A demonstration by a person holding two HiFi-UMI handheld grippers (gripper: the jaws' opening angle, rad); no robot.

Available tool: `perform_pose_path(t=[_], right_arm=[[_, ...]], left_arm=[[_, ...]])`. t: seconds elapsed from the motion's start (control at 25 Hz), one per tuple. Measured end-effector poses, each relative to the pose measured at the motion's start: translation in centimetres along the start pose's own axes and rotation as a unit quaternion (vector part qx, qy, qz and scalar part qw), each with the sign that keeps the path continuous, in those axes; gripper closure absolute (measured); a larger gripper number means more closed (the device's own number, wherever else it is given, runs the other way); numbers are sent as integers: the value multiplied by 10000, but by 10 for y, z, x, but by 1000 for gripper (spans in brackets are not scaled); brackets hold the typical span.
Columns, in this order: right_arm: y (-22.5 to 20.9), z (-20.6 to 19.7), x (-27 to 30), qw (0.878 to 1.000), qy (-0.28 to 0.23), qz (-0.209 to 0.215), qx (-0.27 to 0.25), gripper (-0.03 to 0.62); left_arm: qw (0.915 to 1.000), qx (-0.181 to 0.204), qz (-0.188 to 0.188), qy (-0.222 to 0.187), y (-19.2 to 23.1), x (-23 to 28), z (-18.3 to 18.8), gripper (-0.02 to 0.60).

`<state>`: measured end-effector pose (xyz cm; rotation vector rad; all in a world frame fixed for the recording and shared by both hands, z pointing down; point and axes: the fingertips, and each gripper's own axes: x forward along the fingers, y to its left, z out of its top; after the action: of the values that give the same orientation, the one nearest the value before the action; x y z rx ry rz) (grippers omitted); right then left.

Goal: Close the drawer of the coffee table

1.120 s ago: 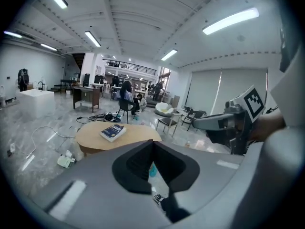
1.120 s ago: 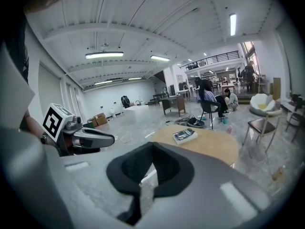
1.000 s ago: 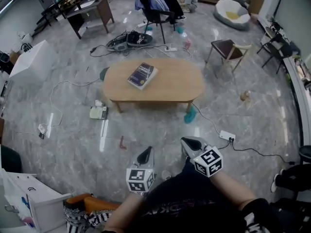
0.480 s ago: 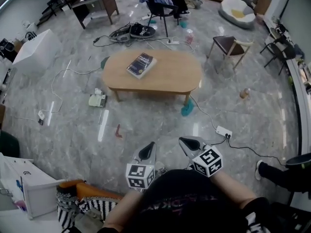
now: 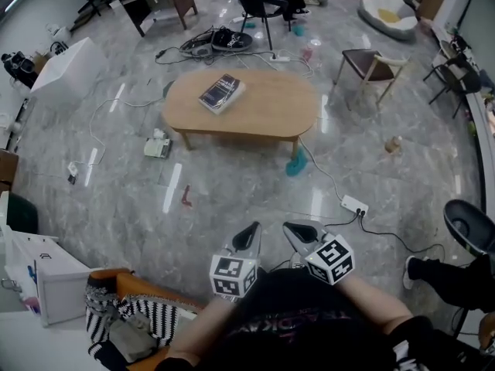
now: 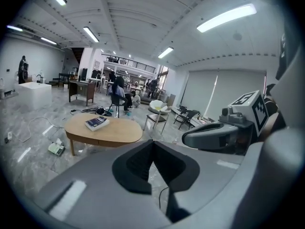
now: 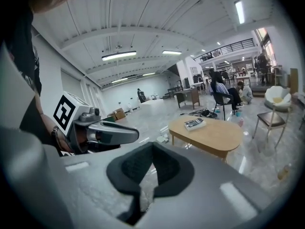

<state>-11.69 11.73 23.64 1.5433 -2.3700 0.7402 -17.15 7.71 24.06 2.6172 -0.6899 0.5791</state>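
Observation:
The oval wooden coffee table stands on the marble floor some way ahead, with a dark book lying on it. No drawer can be made out on its near side. My left gripper and right gripper hang side by side over the floor, well short of the table, both shut and empty. In the left gripper view the left gripper points toward the table, with the right gripper beside it. In the right gripper view the right gripper faces the table.
A wooden chair stands right of the table. A power strip and cables lie on the floor between me and the table. A teal object sits by a table leg. A white cabinet and an orange chair stand at lower left.
The table has slid up the head view as the person moves over the floor. The left gripper has drawn nearer to the right one. Both stay shut.

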Motion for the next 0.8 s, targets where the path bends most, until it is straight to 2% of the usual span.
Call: perform_pose_path(t=[0.4, 0.8], right_arm=[[0, -39, -53, 9988, 149, 431, -158, 594], [-11, -54, -83, 9976, 231, 589, -272, 593]], left_arm=[[9999, -21, 71, 140, -71, 4, -32, 576], [9996, -152, 221, -35, -106, 6, -36, 577]])
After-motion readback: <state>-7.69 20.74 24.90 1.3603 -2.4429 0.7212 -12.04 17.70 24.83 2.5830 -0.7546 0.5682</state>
